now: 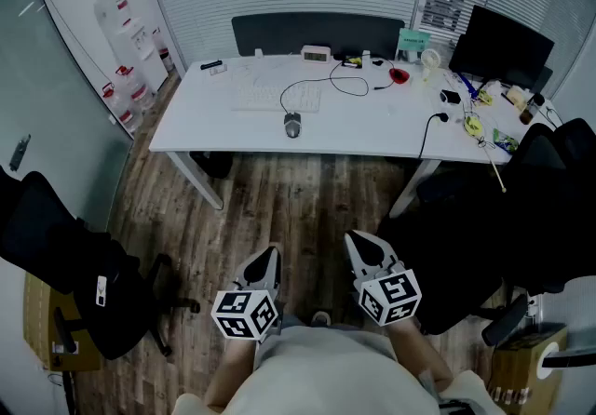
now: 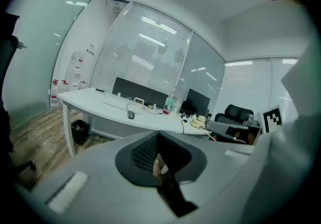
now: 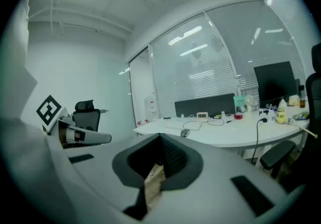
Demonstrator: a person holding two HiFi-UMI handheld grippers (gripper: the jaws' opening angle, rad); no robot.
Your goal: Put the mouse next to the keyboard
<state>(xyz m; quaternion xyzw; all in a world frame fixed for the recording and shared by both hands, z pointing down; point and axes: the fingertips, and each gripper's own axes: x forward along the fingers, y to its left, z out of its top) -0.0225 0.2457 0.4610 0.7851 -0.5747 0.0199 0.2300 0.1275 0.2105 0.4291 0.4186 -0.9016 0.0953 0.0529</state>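
White desk (image 1: 372, 129) stands at the far side of the wood floor (image 1: 279, 208), well apart from both grippers. I hold the left gripper (image 1: 268, 260) and the right gripper (image 1: 361, 246) low and near, side by side above the floor. Each has its jaws clenched together with nothing between them. The dark mouse (image 1: 293, 125) lies on the desk just beside the near right corner of the white keyboard (image 1: 276, 97). Its cable (image 1: 326, 83) loops away to the far right.

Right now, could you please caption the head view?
Left claw and right claw, shut, short of the desk bearing mouse and keyboard.
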